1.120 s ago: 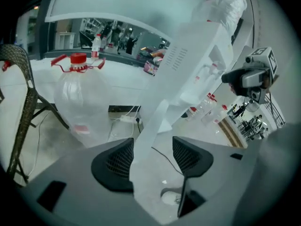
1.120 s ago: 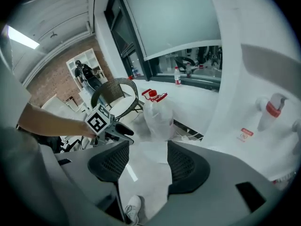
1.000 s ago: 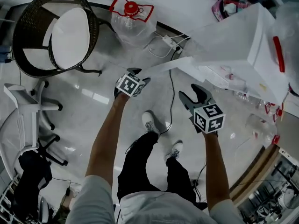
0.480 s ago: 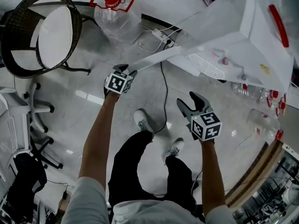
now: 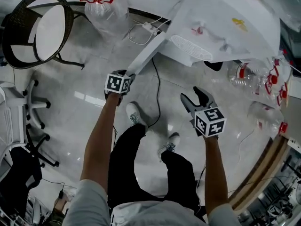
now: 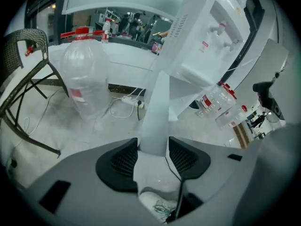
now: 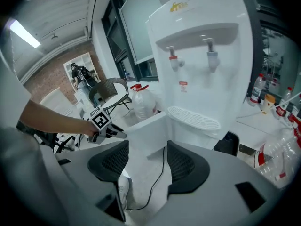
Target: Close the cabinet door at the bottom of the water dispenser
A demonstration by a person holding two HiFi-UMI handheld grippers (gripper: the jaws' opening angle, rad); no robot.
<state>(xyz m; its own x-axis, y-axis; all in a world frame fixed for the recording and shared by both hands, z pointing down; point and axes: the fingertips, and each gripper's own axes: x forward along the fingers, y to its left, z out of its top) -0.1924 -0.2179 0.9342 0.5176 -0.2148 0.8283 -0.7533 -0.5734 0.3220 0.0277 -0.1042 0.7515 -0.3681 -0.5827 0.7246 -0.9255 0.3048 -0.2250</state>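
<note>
The white water dispenser [image 5: 221, 27] stands at the upper right of the head view. Its bottom cabinet door [image 5: 146, 55] hangs open as a narrow white panel that reaches down-left. My left gripper [image 5: 123, 74] is shut on the door's free edge. In the left gripper view the door edge [image 6: 157, 107] runs up from between the jaws [image 6: 153, 147], and both pads lie against it. My right gripper [image 5: 195, 98] hovers open to the right, nothing between its jaws. From the right gripper view [image 7: 148, 161] the door [image 7: 146, 128] and the dispenser front [image 7: 202, 55] lie ahead.
A wicker chair [image 5: 37, 27] stands at the upper left, a big water jug [image 5: 101, 6] beside it. A power strip with its cable [image 5: 146, 27] lies by the dispenser. Several empty bottles [image 5: 256, 76] lie at the right. The person's shoes [image 5: 134, 114] are below the door.
The left gripper has closed on the door's edge and moved with it; the door now lies at a steeper angle toward the dispenser. The right gripper has shifted and stays open.
</note>
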